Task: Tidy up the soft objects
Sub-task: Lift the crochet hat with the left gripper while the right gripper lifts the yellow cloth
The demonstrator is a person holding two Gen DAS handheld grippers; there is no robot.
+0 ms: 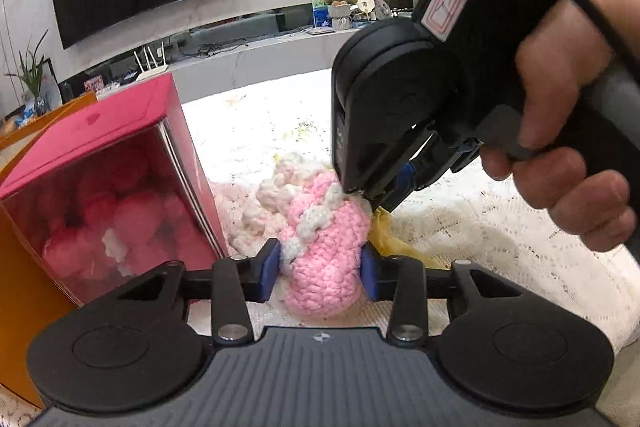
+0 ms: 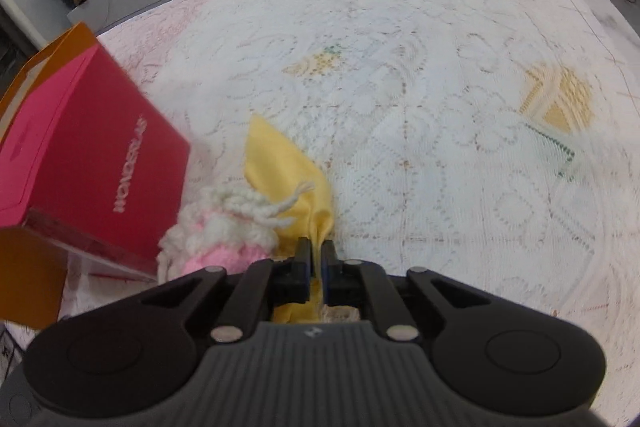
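Box: at the left we see the red box [image 1: 100,163], its clear front showing pink and white soft items already inside, so we judge part of the sorting done.
Left hand-held gripper [image 1: 322,269]: partly open, blue pads pressing both sides of the pink knitted piece [image 1: 324,239] on the lace-covered counter [image 2: 400,87].
Right hand-held gripper [image 2: 316,263]: nearly closed, pinching the yellow cloth [image 2: 280,163] just beside the knit.
Remaining: we reckon both pieces need stowing.
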